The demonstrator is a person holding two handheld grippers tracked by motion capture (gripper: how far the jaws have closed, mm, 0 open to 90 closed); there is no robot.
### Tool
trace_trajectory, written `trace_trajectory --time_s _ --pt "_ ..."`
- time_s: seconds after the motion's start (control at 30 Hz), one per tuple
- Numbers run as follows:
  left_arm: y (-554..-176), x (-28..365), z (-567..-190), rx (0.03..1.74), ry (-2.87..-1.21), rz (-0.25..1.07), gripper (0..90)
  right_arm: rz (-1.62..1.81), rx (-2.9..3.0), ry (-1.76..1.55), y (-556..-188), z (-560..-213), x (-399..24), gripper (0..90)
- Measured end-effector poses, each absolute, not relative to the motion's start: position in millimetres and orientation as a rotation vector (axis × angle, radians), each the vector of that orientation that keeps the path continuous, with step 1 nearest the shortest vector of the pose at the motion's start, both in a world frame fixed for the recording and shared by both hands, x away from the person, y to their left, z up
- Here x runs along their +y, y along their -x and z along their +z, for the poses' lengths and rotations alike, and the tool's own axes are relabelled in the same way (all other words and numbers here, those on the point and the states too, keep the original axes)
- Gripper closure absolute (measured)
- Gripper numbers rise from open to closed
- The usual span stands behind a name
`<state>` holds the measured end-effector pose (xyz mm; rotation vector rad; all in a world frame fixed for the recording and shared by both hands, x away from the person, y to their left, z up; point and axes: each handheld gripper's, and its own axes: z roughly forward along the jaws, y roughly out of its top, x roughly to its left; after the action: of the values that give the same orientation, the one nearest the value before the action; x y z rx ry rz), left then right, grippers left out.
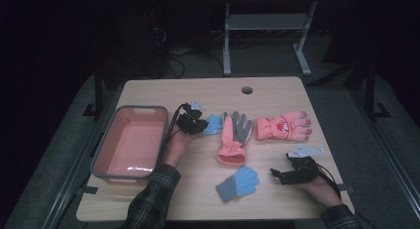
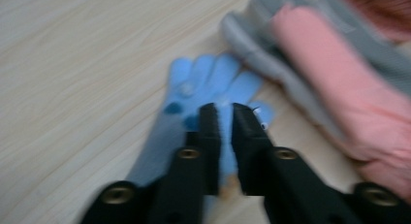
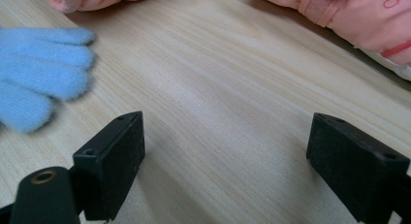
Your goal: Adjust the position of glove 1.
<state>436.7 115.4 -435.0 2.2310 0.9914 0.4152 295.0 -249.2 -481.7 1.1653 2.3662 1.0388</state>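
Pinching the small blue knit glove (image 2: 203, 88) beside the pink-and-grey glove (image 1: 233, 137), left gripper (image 1: 194, 124) fingers closed on it; right gripper (image 1: 288, 174) rests open on the wooden surface (image 1: 198, 189). Next, probably: lift clear and carry to the pink plastic tub (image 1: 101, 159).

A light wooden table (image 1: 148, 199) with a round cable hole (image 1: 247, 89) near its 12 o'clock edge stands on grey carpet (image 1: 64, 154). Beyond it, at 12 o'clock, a grey metal desk frame (image 1: 267, 28) rests on two feet. Cables (image 1: 173, 58) trail at 11 o'clock. The room is dim, its edges dark.
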Motion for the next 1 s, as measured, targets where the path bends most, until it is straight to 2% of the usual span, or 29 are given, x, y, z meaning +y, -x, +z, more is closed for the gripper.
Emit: trace_trajectory --time_s 0.33,0.73,1.0 --pt "-436.9 117.1 -453.3 1.107 -2.287 0.374 89.4 1.039 2.366 -1.166 -295.0 -481.7 -249.2 13.1" --pt "-406.3 112.2 -450.3 1.012 -2.323 0.191 89.4 1.038 2.366 -1.166 -294.9 -481.7 -249.0 13.0" --pt "-407.9 113.7 -435.2 0.991 -2.284 0.277 82.8 1.038 2.366 -1.166 -294.9 -481.7 -249.0 13.0"
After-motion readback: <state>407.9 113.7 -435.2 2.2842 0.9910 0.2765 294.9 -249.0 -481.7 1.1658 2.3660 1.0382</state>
